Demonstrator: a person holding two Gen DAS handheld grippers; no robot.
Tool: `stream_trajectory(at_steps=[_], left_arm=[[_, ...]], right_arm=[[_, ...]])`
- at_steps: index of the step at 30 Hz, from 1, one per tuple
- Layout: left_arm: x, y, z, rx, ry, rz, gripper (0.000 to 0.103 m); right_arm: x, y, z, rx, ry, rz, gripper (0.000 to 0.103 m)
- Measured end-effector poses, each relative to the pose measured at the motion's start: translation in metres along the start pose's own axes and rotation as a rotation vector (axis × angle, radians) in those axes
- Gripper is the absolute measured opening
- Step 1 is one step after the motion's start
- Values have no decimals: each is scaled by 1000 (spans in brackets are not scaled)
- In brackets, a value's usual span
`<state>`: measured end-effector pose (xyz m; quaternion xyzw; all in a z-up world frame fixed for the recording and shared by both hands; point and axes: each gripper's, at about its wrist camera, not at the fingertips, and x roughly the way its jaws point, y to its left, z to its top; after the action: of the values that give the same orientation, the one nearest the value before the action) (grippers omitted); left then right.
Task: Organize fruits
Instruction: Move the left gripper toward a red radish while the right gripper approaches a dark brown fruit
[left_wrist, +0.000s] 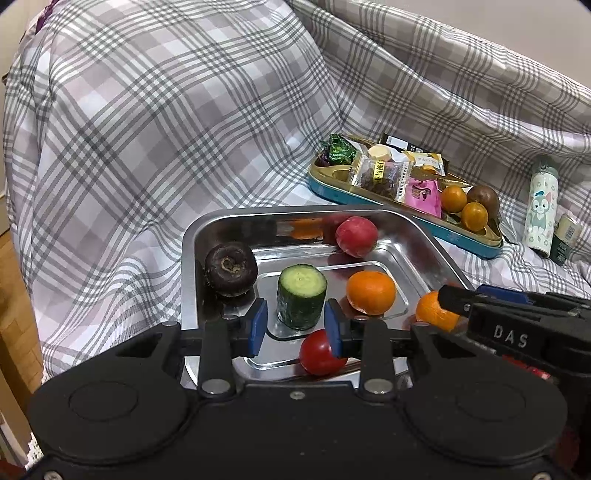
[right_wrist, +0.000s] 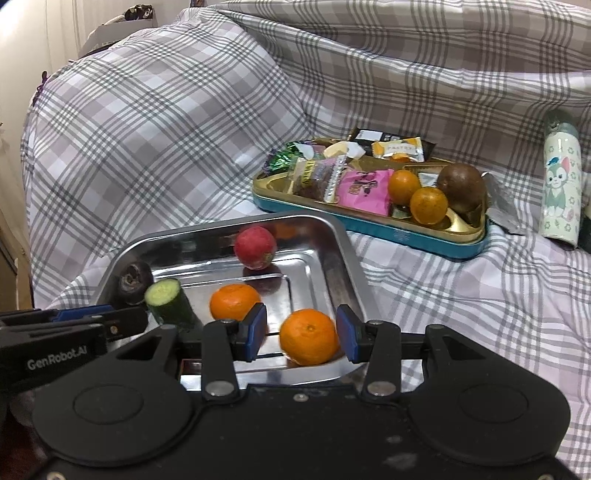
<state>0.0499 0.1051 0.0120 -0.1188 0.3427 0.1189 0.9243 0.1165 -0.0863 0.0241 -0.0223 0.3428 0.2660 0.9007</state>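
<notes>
- The cucumber piece (left_wrist: 301, 296) stands on end in the steel tray (left_wrist: 207, 229), cut face up, long axis upright, directly ahead of the left gripper (left_wrist: 296, 328) and framed by its wide-apart jaws, not touched.
- The near mandarin (right_wrist: 309, 336) lies at the tray's front right, between the spread pads of the right gripper (right_wrist: 301, 333); contact with the right pad cannot be told.
- Second mandarin (left_wrist: 370, 292), cherry tomato (left_wrist: 320, 352), red radish-like ball (left_wrist: 357, 236) and dark round tuber (left_wrist: 231, 268) share the tray.
- Each gripper seems nearest its own target.
- Behind, a snack tin (right_wrist: 373, 225) holds kumquats (right_wrist: 428, 205).
</notes>
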Motion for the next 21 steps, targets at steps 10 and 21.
stream_trajectory(at_steps=[10, 21], left_arm=[[-4, -1, -1, 10, -14, -24, 42], [-9, -14, -7, 92, -50, -15, 42]], right_arm=[[-39, -41, 0, 120, -34, -121, 45], [-88, -99, -49, 334, -13, -301, 45]])
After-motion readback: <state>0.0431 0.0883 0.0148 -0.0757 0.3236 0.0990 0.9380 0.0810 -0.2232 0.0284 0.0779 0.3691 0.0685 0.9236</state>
